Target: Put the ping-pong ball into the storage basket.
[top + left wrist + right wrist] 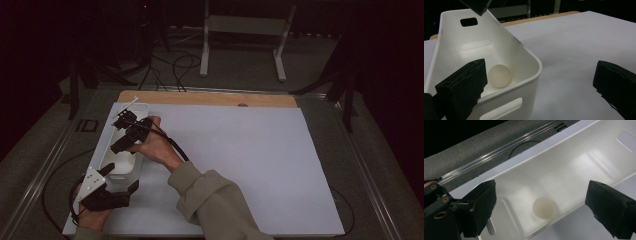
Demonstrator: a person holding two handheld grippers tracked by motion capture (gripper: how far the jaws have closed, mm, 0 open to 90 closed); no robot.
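High view: at the left edge of a white table sheet (240, 165), a person works two handheld grippers around a long white plastic bin (131, 167) that runs from near to far. The right gripper (122, 131), carried on a forearm in a light sleeve (215, 200) that reaches across from the near side, hangs over the middle of the bin. The left gripper (120, 182) sits at the bin's near end, topped by its grey three-cornered plate.

Right gripper view looks down into the bin (574, 170), where a small pale ball (543, 207) rests on the floor of the tub. The two black jaws stand wide apart on either side of it, well clear of the ball and gripping nothing; no earlier picture is at hand to compare.

Left gripper view, taken from the near end, shows the same ball (499, 75) lying inside the bin (529, 57) close to the near wall, which has a handle slot cut in it. This gripper's jaws are also spread wide and hold nothing: one reaches inside the tub just beside the ball without clearly touching it, the other hangs outside over the bare sheet (579, 50), so the bin's near right corner lies between them.

Beyond the sheet's far edge a strip of wooden board (210, 98) shows, and past it a dark floor with cables.
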